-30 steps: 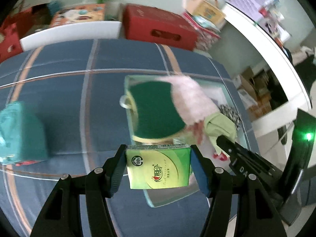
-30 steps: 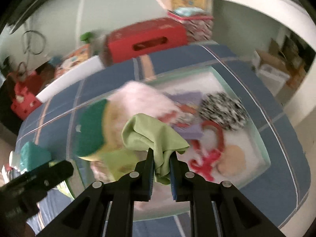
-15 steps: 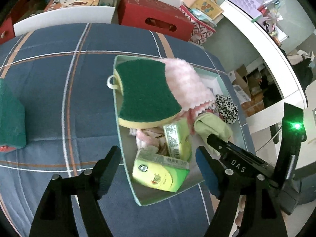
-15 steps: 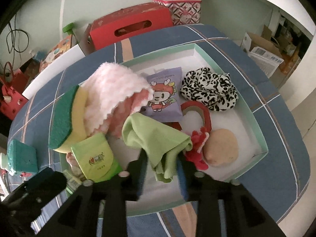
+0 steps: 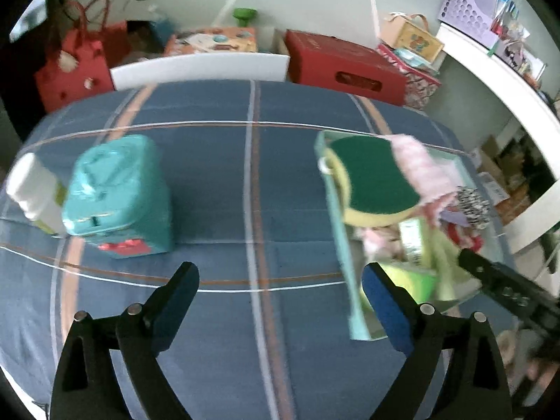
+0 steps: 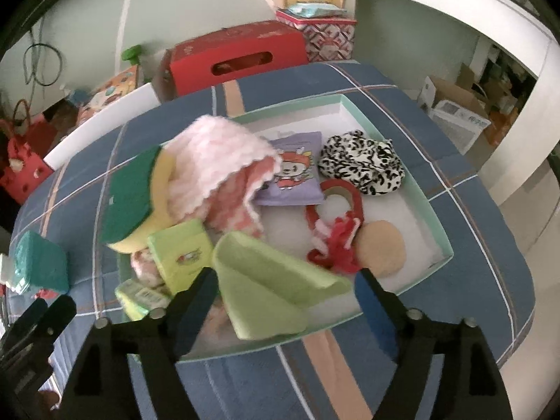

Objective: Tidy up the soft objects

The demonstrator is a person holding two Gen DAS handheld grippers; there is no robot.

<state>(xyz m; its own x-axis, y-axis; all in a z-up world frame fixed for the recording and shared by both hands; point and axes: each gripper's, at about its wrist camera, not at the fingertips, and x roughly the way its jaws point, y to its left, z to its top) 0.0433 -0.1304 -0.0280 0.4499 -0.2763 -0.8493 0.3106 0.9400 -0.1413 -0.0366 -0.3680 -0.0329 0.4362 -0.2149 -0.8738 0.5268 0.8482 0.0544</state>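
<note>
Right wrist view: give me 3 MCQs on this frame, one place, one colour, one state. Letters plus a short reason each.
1. Where does the light green cloth lie?
A. in the shallow tray, at its near edge
B. on the blue cover outside the tray
C. on the red box

2. What colour is the scrubbing face of the sponge?
A. purple
B. dark green
C. white

3. How do the right tongs stand?
A. clamped on the cloth
B. clamped on the sponge
C. apart, pads off the cloth

Answers:
1 A: the cloth sits inside the tray rim.
2 B: dark green top over a yellow body.
3 C: the jaws are opening, the cloth lying loose between them.
</note>
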